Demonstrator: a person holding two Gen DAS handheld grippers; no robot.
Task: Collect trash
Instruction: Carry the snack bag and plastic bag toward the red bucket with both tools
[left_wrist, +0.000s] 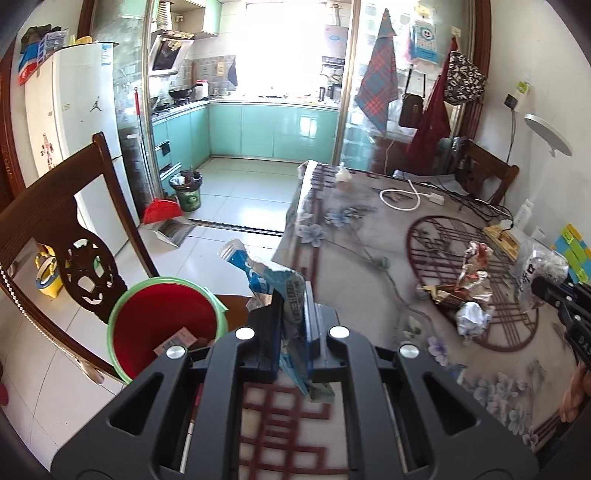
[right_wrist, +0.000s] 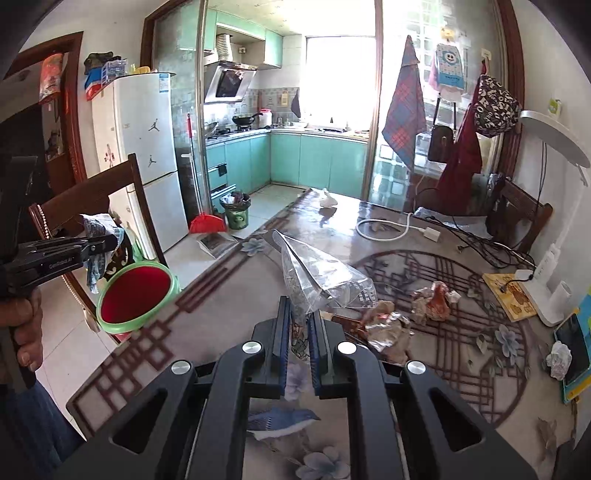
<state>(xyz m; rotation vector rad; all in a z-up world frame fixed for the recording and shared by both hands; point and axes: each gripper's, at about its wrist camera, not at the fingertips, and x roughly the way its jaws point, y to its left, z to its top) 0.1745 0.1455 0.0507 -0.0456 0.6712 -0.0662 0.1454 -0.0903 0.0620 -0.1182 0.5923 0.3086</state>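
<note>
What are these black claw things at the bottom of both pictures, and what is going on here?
No robot here: a person holds a hand tool, a two-finger gripper, in each hand, and each carries a wide-angle camera looking along its fingers. One picture comes from the left tool, the other from the right.

The left gripper is shut on a blue and white snack wrapper. You can also see it from the side in the right picture, with the person's hand below it. The right gripper is shut on a clear plastic bag.

Beside the table stands a red bin with a green rim, apparently on the chair. Still lying on the table are crumpled wrappers and a crumpled white paper ball. The job is collecting trash, so both pieces probably go into the bin.
</note>
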